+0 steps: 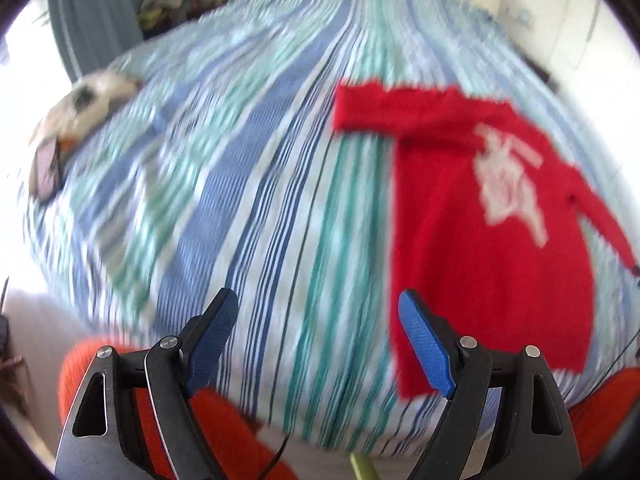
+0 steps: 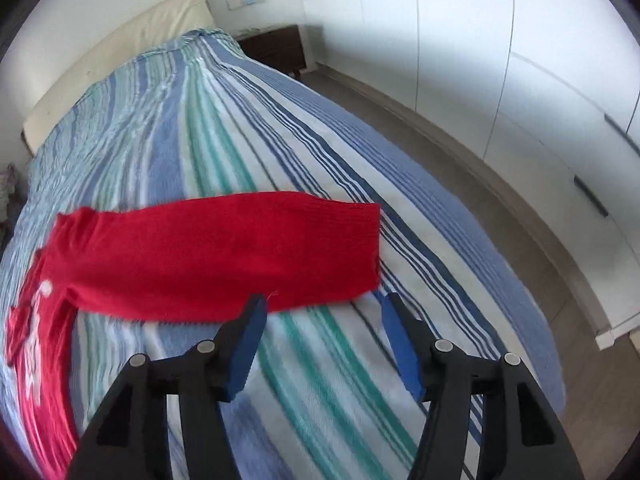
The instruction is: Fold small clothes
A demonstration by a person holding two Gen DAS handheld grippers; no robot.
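Left tongs hang parted and empty over the near edge of the striped blue-and-green bed cover, the red knitted jumper with white motif to their right. Right tongs, parted too, hover nearer, just short of its outstretched sleeve, lying crosswise.

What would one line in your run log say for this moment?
stage: before fold | red sweater: spread flat on striped bedspread | left hand-held gripper: open, empty | right hand-held gripper: open, empty, near sleeve
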